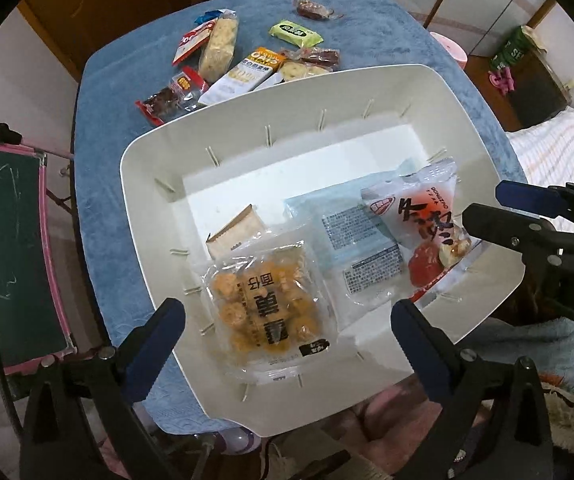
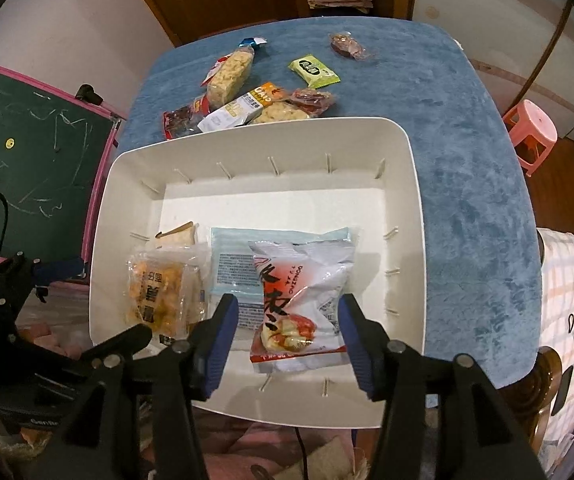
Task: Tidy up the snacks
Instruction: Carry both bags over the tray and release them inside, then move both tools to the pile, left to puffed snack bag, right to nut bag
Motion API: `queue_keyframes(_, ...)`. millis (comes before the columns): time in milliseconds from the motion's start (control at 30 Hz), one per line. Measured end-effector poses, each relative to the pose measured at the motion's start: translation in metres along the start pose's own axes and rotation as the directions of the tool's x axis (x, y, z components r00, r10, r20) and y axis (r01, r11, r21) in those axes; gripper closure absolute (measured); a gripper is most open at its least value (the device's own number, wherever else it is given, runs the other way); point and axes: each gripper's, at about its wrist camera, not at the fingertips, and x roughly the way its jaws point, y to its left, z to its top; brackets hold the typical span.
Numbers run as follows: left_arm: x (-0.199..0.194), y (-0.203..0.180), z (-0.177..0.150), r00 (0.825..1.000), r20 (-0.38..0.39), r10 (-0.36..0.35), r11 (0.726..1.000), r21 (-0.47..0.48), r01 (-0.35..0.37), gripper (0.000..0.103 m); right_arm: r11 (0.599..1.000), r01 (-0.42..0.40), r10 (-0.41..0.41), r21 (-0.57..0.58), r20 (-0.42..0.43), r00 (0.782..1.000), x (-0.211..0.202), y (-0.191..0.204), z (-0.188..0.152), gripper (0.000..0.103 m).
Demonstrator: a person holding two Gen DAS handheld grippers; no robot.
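Observation:
A white bin [image 1: 247,128] [image 2: 415,208] sits on the blue table. Inside lie an orange snack packet [image 1: 267,312] [image 2: 159,300], a light blue packet [image 1: 351,236] [image 2: 239,264], a beige cracker pack [image 1: 235,232] [image 2: 179,236] and a white and red packet [image 1: 423,224] [image 2: 303,300]. My left gripper [image 1: 287,344] is open above the orange packet, empty. My right gripper [image 2: 287,344] is open with its jaws either side of the white and red packet, not closed on it; it also shows in the left wrist view [image 1: 487,208].
Several loose snacks lie on the blue table [image 2: 467,200] beyond the bin: a green packet [image 1: 295,34] [image 2: 313,70], a long cracker pack [image 1: 219,48] [image 2: 231,76], a white and orange bar [image 1: 243,76] [image 2: 243,110], dark red packets [image 1: 315,10] [image 2: 347,46]. A green chalkboard [image 2: 39,152] stands left, a pink stool [image 2: 531,128] right.

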Motion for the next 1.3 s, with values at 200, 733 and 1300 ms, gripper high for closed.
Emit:
queue_keyframes(200,-0.007,0.0,0.0,1.0,0.016,0.013,1.0,0.008,-0.013,0.001,1.0,-0.008,0.008,0.0,-0.008,1.0,0.001,0.001,0.001,0.051)
queue_keyframes(733,-0.031,-0.003,0.024,0.991,0.108,0.085,0.996,0.033,-0.089,0.001,0.999,-0.028,0.028,-0.022,0.008,1.0,-0.003,0.002,0.02,0.051)
queue_keyframes(1300,-0.06,0.036,0.103,0.97,0.229,0.084,0.995,-0.079,-0.068,0.004,0.996,-0.08,0.083,-0.034,0.115,0.99,-0.025,-0.015,0.098,0.051)
